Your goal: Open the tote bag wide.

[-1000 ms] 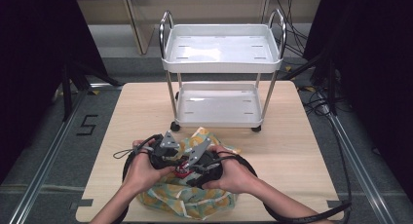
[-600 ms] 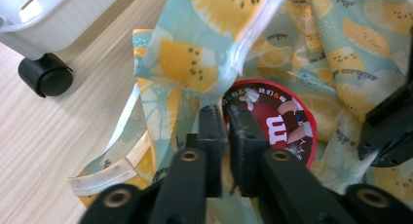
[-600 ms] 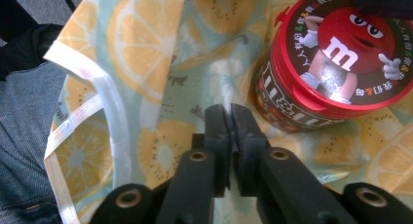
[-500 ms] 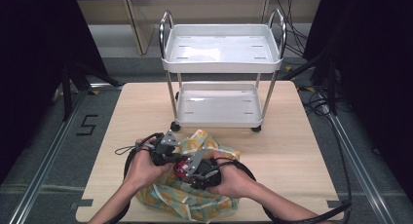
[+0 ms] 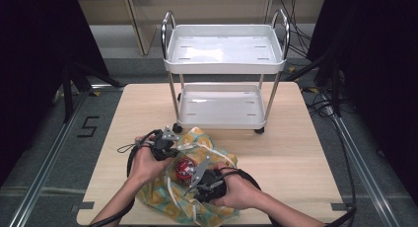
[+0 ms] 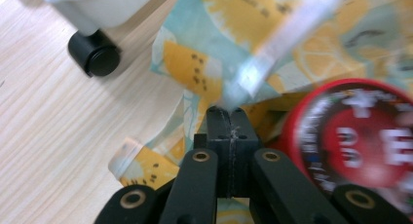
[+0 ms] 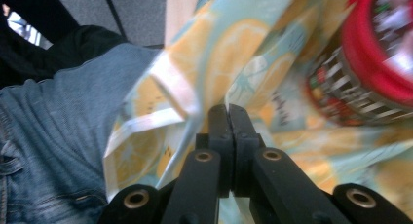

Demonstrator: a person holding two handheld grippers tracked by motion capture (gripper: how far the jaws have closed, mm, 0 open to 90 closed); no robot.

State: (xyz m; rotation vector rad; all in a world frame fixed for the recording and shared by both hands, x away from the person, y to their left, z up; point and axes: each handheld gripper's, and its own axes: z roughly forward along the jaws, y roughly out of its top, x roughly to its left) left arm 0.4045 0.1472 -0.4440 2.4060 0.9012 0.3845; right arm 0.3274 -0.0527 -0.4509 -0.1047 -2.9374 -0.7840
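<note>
Bag being gripped at 2 edges

Left gripper [image 6: 228, 118] and right gripper [image 7: 228, 113] are being pinched on bag [image 5: 209, 147]; can [image 5: 185, 167] is lying between them.

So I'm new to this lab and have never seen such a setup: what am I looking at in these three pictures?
A person sits at a wooden table and holds a hand tool with two black jaws in each hand. The high view looks down from above. There the left gripper and right gripper meet over a fruit-print cloth bag with a red-lidded can on it. A small white two-shelf cart stands farther back on the table.

The other two pictures come from cameras on the tools, looking along their jaws. In the left gripper view the jaws are pressed together on the bag's edge, with the can beside them. In the right gripper view the jaws are also shut on the bag's fabric.
</note>
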